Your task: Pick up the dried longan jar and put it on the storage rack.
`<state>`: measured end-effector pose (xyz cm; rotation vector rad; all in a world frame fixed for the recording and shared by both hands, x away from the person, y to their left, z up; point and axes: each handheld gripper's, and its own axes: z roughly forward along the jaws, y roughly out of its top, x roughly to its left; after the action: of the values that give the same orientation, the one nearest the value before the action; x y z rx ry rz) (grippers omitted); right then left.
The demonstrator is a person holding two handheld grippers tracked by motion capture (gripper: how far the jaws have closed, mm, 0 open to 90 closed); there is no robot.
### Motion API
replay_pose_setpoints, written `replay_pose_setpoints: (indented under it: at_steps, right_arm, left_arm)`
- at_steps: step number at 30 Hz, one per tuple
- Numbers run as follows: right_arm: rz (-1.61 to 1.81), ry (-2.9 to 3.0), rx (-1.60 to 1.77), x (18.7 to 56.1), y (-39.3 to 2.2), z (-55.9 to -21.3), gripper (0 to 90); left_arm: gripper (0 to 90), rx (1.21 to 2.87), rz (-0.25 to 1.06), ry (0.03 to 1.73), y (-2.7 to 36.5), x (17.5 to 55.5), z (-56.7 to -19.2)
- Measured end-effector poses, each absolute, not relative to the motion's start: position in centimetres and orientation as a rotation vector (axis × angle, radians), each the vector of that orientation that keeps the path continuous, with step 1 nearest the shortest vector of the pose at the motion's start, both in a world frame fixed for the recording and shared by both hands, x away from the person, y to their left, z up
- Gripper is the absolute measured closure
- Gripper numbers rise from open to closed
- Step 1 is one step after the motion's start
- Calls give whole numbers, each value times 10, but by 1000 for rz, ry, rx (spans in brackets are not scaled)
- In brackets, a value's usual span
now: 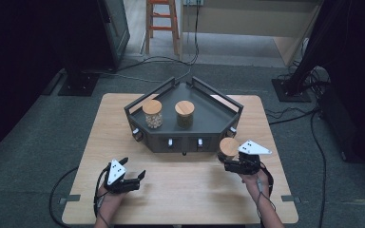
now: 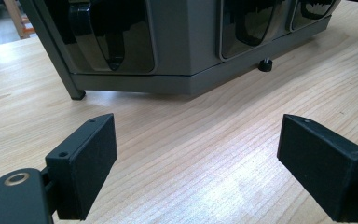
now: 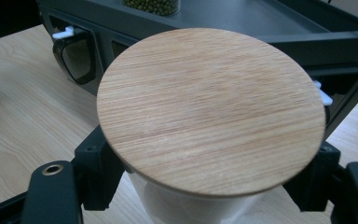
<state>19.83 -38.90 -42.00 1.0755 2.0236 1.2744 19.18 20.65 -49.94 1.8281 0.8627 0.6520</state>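
1. The left tongs [image 1: 135, 179] lie low over the near left part of the bench [image 1: 190, 199], held by a hand that comes in from the bottom edge, with their tips pointing to the right and slightly away.
2. In the left gripper view their jaws stand wide apart with bare wood between them, facing the front wall of the dark tray [image 2: 177, 70].
3. The tray [image 1: 218, 118] sits mid-bench and carries two jars with wooden lids [image 1: 152, 114] [image 1: 184, 114].
4. The right tongs [image 1: 224, 164] reach leftward from a hand at the near right, just before the tray's right front corner.
5. They are clamped on a third jar [image 3: 186, 205] below its wooden lid [image 3: 209, 112], held beside the tray.
6. No readable writing or label shows on any of the things.
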Motion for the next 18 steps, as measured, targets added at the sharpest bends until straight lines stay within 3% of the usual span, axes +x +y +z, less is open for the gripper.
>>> replay_pose_setpoints:
  at_steps: [18]
  right_arm:
    - [1306,2015,1098,205,-393,-405,253]
  left_arm:
    - [118,1828,656,864,207,191,-499]
